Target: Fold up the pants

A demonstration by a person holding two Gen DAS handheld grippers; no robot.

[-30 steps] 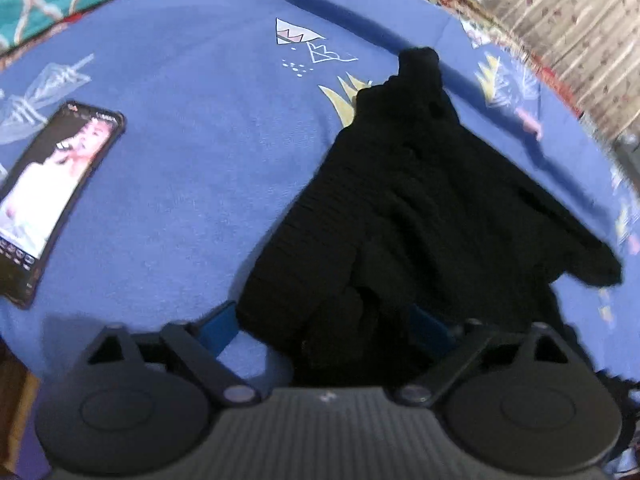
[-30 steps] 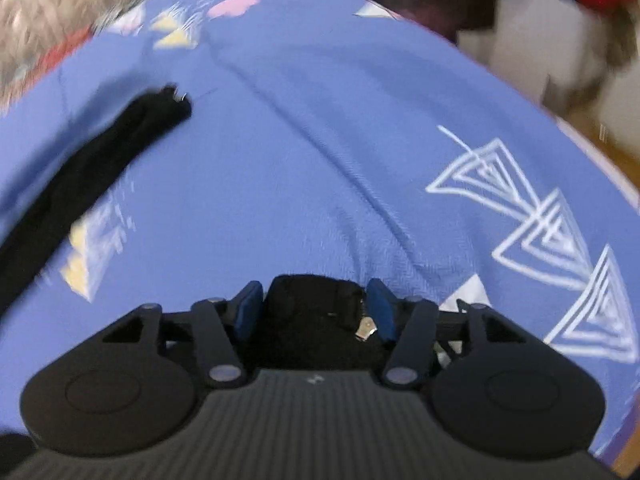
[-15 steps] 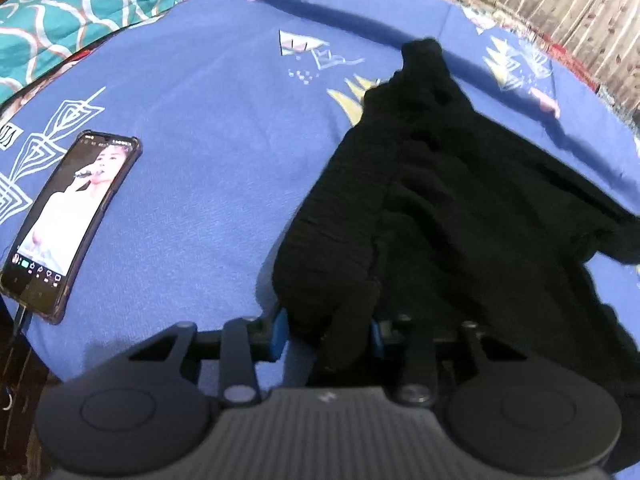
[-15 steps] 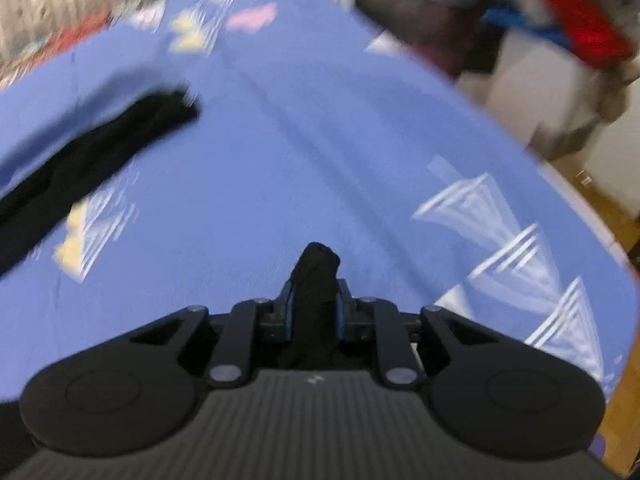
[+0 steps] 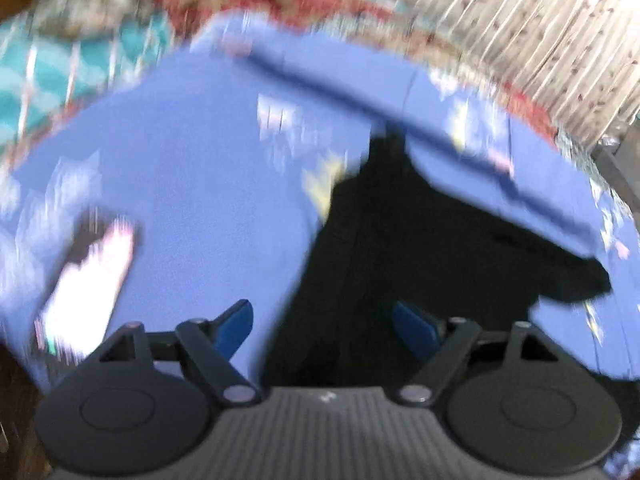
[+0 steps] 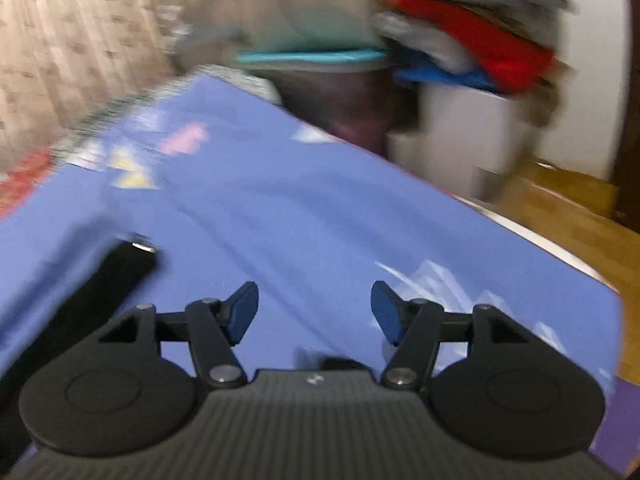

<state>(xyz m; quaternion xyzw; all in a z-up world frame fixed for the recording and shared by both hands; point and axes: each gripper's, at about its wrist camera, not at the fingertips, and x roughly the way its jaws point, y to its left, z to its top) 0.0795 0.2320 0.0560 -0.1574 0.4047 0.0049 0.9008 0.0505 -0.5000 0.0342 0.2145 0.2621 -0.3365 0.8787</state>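
From my left wrist, the change is plain: half a second back my left gripper [image 5: 320, 320] was pinched on an edge of the black pants [image 5: 420, 248], and now its jaws have just been opening — they stand wide, blue pads apart. The cloth lies below and between them, but I judge it is not pressed by either pad; blur makes contact hard to rule out. The pants are spread dark across the blue bedsheet [image 5: 208, 168], one narrow part reaching away toward the far edge, and a phone [image 5: 88, 276] lies well apart to the side. The view is smeared and takes in more of the bed than before, so I read this as letting go and lifting off. From my right wrist, it is the same story: my right gripper [image 6: 314, 312] held a tuft of black cloth a moment ago, and its jaws have just been opening — now fairly wide, with only bare sheet showing between the pads. A strip of the pants [image 6: 100, 288] lies off to the side. I judge one fold is laid down and released.
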